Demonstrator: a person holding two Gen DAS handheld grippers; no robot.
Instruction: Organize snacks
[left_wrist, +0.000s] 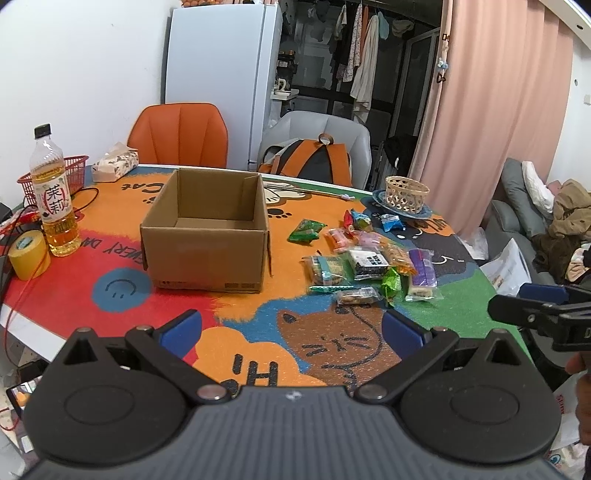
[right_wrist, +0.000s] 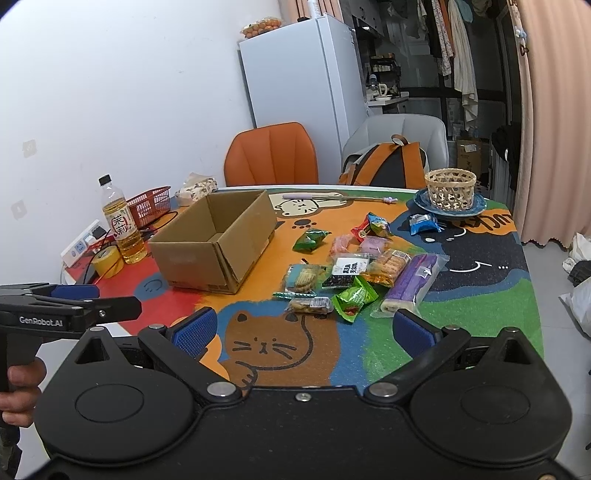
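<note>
The cardboard box (left_wrist: 205, 232) stands open on the table mat (left_wrist: 258, 339). The snacks (left_wrist: 369, 260) lie scattered just right of the box. Nearer than it, the left gripper (left_wrist: 291, 328) and right gripper (right_wrist: 304, 328) hover spread wide, grasping nothing.

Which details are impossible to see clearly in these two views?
- Cardboard box floor: left wrist view, its near wall hides part.
- Woven basket contents: both views, its rim hides the inside.
- Black snack packet print: too small to read.
- Right hand-held gripper: left wrist view, cut by the edge.
</note>
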